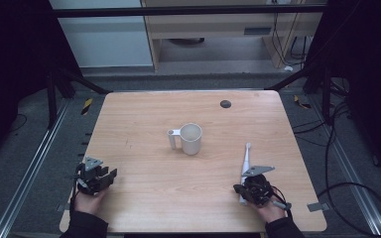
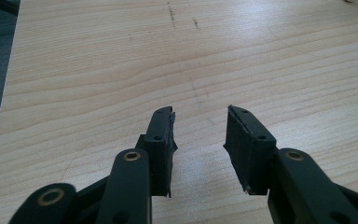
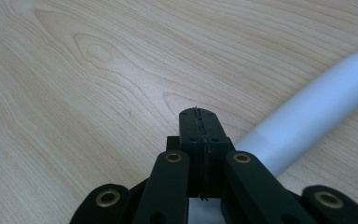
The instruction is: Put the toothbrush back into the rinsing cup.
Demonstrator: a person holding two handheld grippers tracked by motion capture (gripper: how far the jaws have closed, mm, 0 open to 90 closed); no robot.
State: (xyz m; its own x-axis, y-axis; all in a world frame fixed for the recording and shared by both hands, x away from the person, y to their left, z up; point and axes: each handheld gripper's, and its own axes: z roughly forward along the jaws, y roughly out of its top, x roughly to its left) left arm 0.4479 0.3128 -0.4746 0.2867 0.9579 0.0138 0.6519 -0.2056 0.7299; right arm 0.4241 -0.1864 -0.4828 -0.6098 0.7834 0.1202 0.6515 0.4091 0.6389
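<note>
R gripper (image 1: 254, 187) sits at the near right of the table (image 1: 149, 198), jaws fully closed pad to pad, holding nothing. The toothbrush (image 1: 246, 159) lies flat just beside it, handle end near, head pointing far toward the mug (image 1: 191, 138). In the right gripper view the white handle (image 3: 307, 121) passes along the right of the shut jaws, outside them; contact w/ the jaw side can't be confirmed.

L gripper (image 1: 95, 177) hovers at the near left, jaws partly open w/ bare wood between the pads (image 2: 161, 140); nothing gripped. It is well apart from both the mug and the toothbrush.

The mug stands upright at table centre, handle to the left, mouth open.

Probable risks from this state:
- Shut R jaws can't take the handle. Pushing fwd in this state would likely nudge or roll the toothbrush sideways.
- Round, smooth handle: an off-centre pinch may let it squirt out or pivot.
- Grip near the handle end leaves a long lever; the head may droop or swing and strike the mug rim, possibly tipping the mug.
- Table-edge proximity on the near side: a backward drag could drop the toothbrush.
</note>
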